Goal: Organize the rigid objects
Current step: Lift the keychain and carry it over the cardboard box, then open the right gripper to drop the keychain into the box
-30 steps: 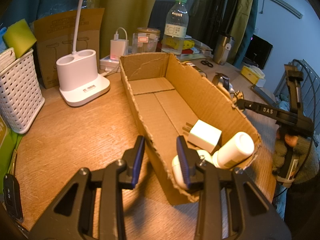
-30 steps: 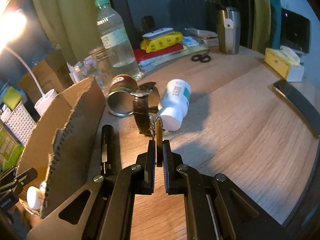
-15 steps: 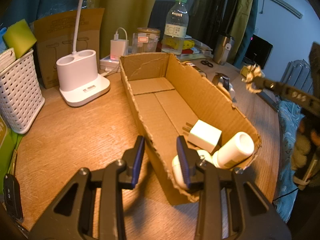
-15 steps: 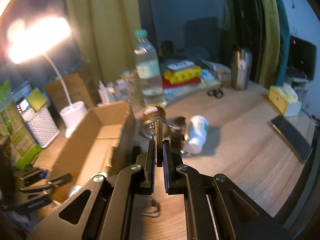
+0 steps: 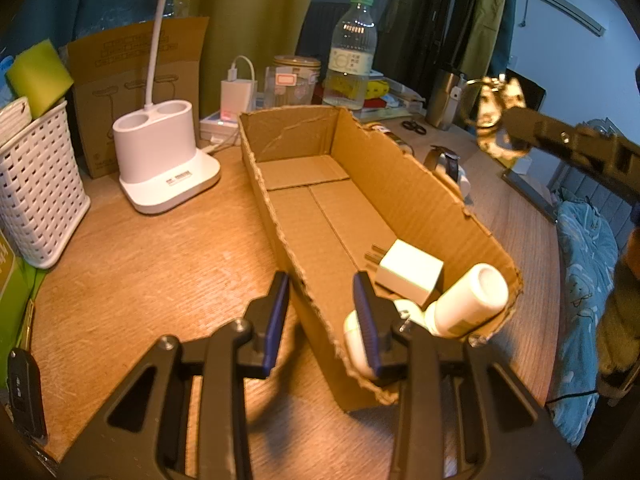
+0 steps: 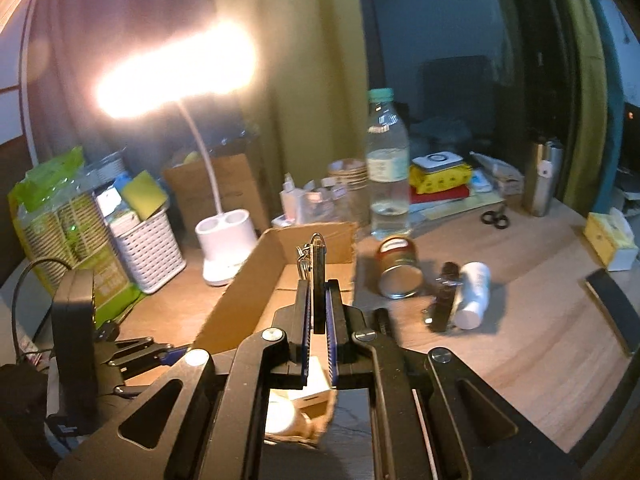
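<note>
The right gripper (image 6: 318, 280) is clamped on a thin metal key (image 6: 318, 280), blade upright, keyring dangling. The long cardboard box (image 5: 420, 184) lies just below and ahead, long axis running away from it. The left gripper (image 5: 320, 312) grips the torn corrugated near wall. Smooth white charger (image 5: 410, 278) and bottle (image 5: 468, 300) lie inside.

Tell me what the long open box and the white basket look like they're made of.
Box: brown corrugated cardboard, matte, with ragged torn top edges and folded floor flaps. Basket: probably moulded white plastic with a woven lattice pattern, slightly glossy.
</note>
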`<state>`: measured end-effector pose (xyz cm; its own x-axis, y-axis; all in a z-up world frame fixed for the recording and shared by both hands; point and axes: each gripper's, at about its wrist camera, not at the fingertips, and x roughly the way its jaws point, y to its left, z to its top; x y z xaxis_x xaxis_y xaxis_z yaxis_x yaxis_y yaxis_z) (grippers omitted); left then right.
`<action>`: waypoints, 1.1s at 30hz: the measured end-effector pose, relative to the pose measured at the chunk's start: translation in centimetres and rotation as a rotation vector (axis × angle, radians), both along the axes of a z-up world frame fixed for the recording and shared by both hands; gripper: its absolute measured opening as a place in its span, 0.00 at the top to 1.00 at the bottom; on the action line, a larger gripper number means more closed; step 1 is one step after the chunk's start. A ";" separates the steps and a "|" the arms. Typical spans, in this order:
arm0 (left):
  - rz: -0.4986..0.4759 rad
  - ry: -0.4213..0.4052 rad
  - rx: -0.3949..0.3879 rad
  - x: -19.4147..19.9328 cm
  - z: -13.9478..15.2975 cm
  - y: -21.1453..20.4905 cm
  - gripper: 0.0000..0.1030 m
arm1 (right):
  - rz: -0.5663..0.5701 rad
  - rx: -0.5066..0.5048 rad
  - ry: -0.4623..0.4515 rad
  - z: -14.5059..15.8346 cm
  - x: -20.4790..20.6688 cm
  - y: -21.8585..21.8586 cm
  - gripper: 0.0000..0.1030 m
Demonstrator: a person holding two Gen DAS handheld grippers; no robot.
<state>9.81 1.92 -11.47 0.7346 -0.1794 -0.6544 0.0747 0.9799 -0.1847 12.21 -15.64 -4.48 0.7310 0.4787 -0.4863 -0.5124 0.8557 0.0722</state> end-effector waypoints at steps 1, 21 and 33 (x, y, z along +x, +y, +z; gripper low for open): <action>0.000 0.000 0.000 0.0 0.0 0.0 0.66 | 0.010 -0.003 0.007 -0.2 0.1 0.5 0.93; 0.000 0.000 0.000 0.0 0.0 0.0 0.66 | 0.025 -0.081 0.122 -4.8 2.0 3.3 0.93; 0.000 0.000 -0.001 -0.1 0.0 0.0 0.66 | 0.042 -0.069 0.114 -4.3 1.7 3.1 0.93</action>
